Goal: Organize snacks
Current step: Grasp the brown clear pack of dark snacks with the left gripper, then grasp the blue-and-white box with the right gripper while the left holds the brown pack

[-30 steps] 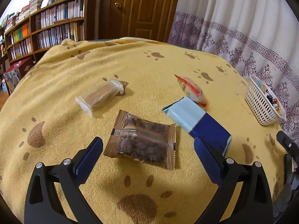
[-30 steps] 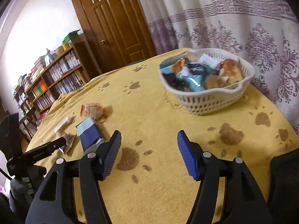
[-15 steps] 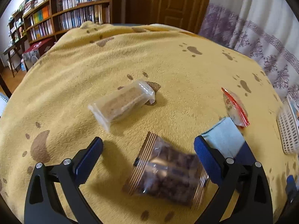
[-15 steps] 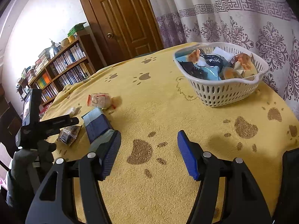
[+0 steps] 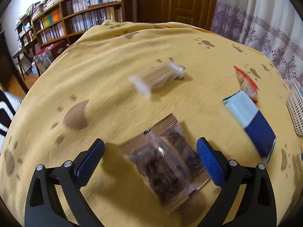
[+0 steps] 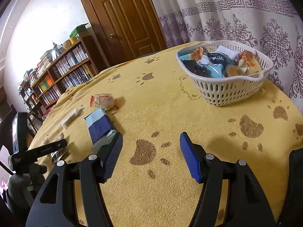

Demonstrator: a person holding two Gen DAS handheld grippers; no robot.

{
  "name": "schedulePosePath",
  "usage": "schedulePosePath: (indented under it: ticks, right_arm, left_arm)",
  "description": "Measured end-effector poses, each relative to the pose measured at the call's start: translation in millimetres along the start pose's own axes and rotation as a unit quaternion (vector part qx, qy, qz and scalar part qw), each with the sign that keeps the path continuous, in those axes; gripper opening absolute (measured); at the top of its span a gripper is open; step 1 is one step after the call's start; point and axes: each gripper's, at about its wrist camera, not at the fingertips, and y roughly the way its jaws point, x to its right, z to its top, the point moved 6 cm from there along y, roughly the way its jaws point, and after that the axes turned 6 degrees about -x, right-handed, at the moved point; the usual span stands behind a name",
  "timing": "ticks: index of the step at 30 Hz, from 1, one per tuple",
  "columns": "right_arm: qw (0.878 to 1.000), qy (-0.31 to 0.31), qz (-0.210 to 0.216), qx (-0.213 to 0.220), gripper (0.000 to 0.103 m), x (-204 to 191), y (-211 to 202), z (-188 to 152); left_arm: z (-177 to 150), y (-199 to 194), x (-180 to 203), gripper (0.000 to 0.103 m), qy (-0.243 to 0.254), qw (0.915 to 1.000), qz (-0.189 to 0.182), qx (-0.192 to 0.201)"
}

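A clear packet of dark brown snacks [image 5: 166, 160] lies on the yellow paw-print cloth between the fingers of my left gripper [image 5: 150, 160], which is open around it, low over the table. Beyond lie a clear-wrapped tan bar [image 5: 159, 77], a blue and pale-blue packet [image 5: 250, 121] and a red-and-white wrapped snack [image 5: 246, 83]. My right gripper [image 6: 151, 153] is open and empty above the cloth. The white basket [image 6: 227, 92] holding several snacks stands ahead to its right. The blue packet [image 6: 100, 126] lies by its left finger.
The left gripper's body [image 6: 37, 149] shows at the left edge of the right wrist view. Bookshelves [image 5: 75, 19], a wooden door [image 6: 128, 19] and a patterned curtain [image 6: 246, 19] surround the table. The basket's edge [image 5: 295, 109] shows at far right in the left wrist view.
My left gripper has dropped lower and moved forward, so the brown snack packet now lies between its fingers. The right gripper has shifted slightly; it stays open.
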Motion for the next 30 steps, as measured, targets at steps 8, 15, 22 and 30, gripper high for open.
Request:
schedulePosePath:
  ticks: [8, 15, 22, 30]
  right_arm:
    - [1.000, -0.008, 0.004, -0.002, 0.064, -8.1, -0.6, -2.6]
    - [1.000, -0.022, 0.002, -0.006, 0.064, -16.6, -1.4, -6.9]
    - [0.999, -0.026, 0.007, -0.027, 0.064, -25.5, 8.7, -10.0]
    - [0.995, -0.085, 0.017, -0.055, 0.064, -64.5, 35.9, 1.0]
  left_arm:
    - [-21.9, -13.4, -16.5, 0.097, -0.004, 1.0000, -0.005, 0.002]
    - [-16.4, -16.1, -20.0, 0.064, -0.009, 0.9998, -0.003, 0.020]
    - [-16.2, -25.8, -26.6, 0.054, -0.023, 0.9969, -0.063, 0.041]
    - [-13.2, -47.9, -21.6, 0.054, -0.017, 0.9907, -0.098, 0.093]
